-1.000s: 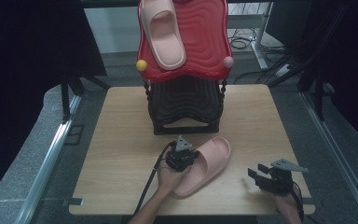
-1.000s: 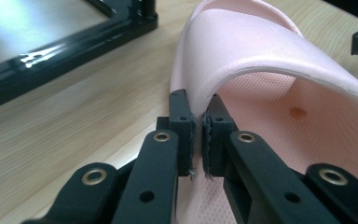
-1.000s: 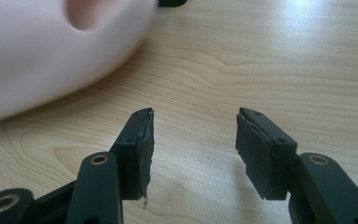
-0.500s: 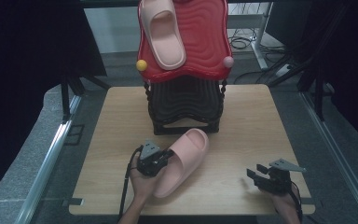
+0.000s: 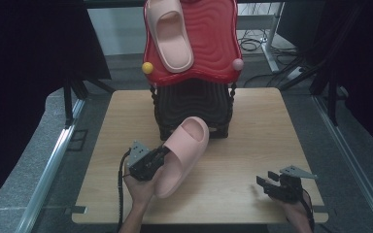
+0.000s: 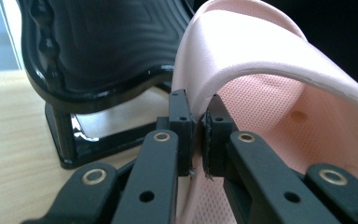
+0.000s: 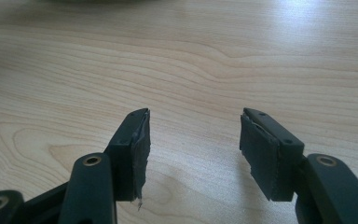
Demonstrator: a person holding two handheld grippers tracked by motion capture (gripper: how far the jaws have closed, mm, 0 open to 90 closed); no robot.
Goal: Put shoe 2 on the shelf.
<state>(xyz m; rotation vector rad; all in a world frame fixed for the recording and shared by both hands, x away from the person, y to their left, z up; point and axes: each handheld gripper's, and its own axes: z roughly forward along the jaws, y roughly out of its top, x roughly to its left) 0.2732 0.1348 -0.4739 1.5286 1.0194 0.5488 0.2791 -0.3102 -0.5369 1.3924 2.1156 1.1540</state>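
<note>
Above table (image 5: 252, 145), left tongs (image 5: 161, 154) pinch slipper (image 5: 184, 153) wall; right tongs (image 5: 268, 183) gape empty.

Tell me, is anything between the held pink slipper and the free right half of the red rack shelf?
Nothing visible blocks it. The left gripper clamps the pink slipper by its side wall in front of the black rack base; the free half of the red shelf lies above.

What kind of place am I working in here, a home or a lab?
Most likely a lab or recording rig: a bare wooden table ringed by black curtains, loose cables on the floor behind, and a staged shoe rack.
</note>
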